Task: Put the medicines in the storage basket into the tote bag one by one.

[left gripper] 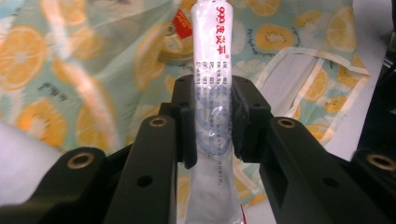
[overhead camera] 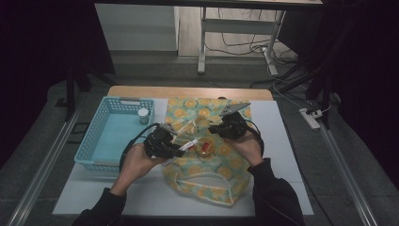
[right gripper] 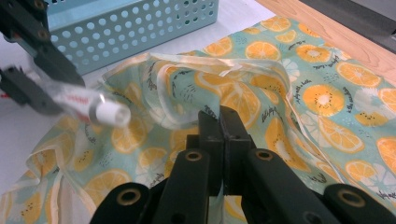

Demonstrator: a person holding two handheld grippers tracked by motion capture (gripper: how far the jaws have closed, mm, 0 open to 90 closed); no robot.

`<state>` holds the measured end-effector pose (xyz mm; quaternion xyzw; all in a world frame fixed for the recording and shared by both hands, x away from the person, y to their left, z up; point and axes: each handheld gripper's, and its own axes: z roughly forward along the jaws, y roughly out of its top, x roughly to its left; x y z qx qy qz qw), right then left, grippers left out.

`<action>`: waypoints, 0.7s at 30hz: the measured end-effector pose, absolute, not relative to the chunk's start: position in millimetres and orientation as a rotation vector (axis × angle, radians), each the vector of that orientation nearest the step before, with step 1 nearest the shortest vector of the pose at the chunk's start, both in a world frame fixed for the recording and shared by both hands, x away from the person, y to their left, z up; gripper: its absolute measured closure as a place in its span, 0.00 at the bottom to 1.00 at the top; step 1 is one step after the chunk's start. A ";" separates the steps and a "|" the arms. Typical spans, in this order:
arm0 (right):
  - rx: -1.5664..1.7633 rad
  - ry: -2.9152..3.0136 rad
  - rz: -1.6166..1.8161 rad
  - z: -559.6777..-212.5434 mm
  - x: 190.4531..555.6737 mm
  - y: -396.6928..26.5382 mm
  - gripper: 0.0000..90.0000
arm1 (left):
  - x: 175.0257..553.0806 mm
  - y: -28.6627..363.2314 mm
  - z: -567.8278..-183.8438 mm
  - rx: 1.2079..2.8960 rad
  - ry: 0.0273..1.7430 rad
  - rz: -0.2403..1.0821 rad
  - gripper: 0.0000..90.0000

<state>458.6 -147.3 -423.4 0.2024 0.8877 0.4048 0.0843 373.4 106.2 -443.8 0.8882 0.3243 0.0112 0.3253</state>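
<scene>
My left gripper (overhead camera: 181,147) is shut on a white tube (overhead camera: 189,144) with red print, which it holds over the left part of an orange-print fabric bag (overhead camera: 207,174). In the left gripper view the tube (left gripper: 212,84) stands between the pads, pointing away over the bag (left gripper: 289,37). My right gripper (overhead camera: 214,128) is shut on the bag's upper edge and holds the fabric lifted. In the right gripper view its jaws (right gripper: 219,130) pinch the cream-trimmed rim of the bag (right gripper: 322,102), and the tube's white cap (right gripper: 109,114) points toward the raised fabric.
A light blue perforated basket (overhead camera: 101,164) stands left of the bag, with a small white container (overhead camera: 143,115) in its far right corner. A small round amber tin (overhead camera: 203,149) lies at the bag. A white mat (overhead camera: 282,141) covers the wooden table.
</scene>
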 end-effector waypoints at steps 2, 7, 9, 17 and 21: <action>0.604 2.649 1.207 -423.6 458.5 -147.0 0.99 | 374.0 100.9 -446.3 2.335 0.844 0.026 0.81; 0.598 2.648 1.208 -423.8 458.1 -146.1 0.99 | 377.0 87.6 -453.2 2.352 0.835 0.020 0.81; 0.600 2.650 1.206 -423.8 457.9 -145.9 0.99 | 378.7 83.6 -455.6 2.359 0.831 0.019 0.81; 0.593 2.657 1.202 -424.8 456.9 -143.6 0.99 | 386.3 72.0 -465.0 2.377 0.831 0.033 0.81; 0.588 2.659 1.201 -425.3 456.4 -142.5 0.99 | 391.4 67.3 -470.0 2.384 0.831 0.045 0.81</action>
